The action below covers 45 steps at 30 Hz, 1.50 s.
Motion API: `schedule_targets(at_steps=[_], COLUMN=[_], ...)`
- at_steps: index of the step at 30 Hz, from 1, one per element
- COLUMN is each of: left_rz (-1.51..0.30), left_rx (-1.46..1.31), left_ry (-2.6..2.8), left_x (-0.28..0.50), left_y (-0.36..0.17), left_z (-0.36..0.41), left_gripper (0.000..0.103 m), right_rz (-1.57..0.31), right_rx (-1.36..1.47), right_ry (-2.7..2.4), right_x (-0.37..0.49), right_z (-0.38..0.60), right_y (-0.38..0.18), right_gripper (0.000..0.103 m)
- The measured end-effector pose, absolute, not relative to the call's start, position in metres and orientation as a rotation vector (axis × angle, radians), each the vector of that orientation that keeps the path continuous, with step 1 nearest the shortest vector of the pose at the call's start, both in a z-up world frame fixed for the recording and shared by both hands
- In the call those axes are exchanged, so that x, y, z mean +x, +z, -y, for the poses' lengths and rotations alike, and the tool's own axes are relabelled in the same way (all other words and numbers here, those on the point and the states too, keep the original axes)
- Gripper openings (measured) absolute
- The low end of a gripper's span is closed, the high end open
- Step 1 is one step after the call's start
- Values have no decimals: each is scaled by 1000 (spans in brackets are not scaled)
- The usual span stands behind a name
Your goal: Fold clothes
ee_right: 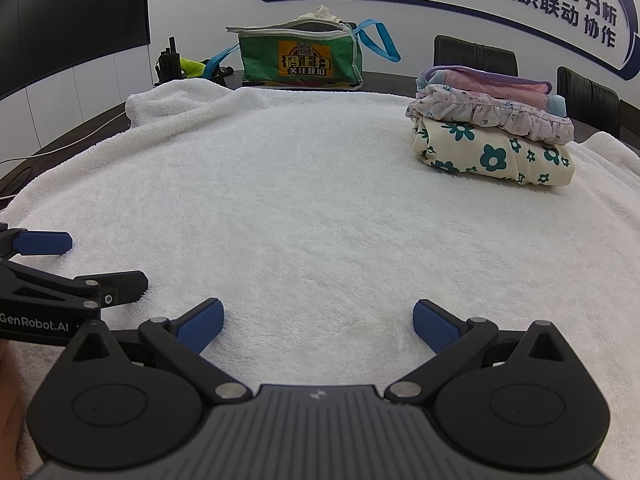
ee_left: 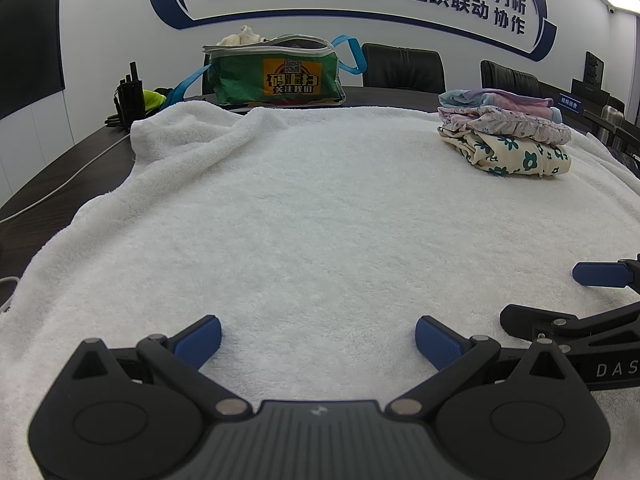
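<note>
A stack of folded clothes (ee_left: 508, 136) (ee_right: 496, 128) sits at the far right of the white towel (ee_left: 320, 220) (ee_right: 320, 208): a cream piece with teal flowers at the bottom, pink and lilac pieces above. My left gripper (ee_left: 318, 340) hovers low over the towel's near part, open, nothing between its blue pads. My right gripper (ee_right: 318, 324) hangs beside it, open and empty as well. Each gripper shows at the edge of the other's view: the right gripper's fingers (ee_left: 600, 274), the left gripper's fingers (ee_right: 42, 242).
A green bag (ee_left: 276, 74) (ee_right: 300, 58) with blue straps and a pale cloth poking out stands behind the towel. Black radios (ee_left: 130, 94) and a yellow-green item sit at the far left. Black chairs (ee_left: 402, 66) line the dark table's far side. A cable (ee_left: 60, 184) runs at left.
</note>
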<state>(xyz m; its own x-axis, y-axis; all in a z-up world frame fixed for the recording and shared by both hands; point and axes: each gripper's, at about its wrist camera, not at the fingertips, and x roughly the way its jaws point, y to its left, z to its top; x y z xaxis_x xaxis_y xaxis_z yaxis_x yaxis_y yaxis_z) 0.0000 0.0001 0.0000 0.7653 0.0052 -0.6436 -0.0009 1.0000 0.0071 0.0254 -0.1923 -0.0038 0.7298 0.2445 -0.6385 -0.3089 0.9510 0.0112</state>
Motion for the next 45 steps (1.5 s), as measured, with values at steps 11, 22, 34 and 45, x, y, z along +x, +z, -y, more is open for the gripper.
schedule_targets(at_steps=[11, 22, 34, 45], left_rz=[-699, -698, -698, -696], left_rx=[8, 13, 12, 10], left_ry=[4, -3, 5, 5], left_x=[0, 7, 5, 5], left_y=[0, -2, -1, -1], left_z=[0, 1, 2, 2], left_gripper=[103, 103, 103, 103], right_rz=[-688, -689, -690, -690], right_rx=[-98, -98, -98, -97], right_ry=[305, 304, 302, 302], right_x=[25, 25, 26, 26], right_z=[192, 192, 192, 192], right_y=[-4, -3, -3, -3], right_gripper=[102, 102, 102, 102])
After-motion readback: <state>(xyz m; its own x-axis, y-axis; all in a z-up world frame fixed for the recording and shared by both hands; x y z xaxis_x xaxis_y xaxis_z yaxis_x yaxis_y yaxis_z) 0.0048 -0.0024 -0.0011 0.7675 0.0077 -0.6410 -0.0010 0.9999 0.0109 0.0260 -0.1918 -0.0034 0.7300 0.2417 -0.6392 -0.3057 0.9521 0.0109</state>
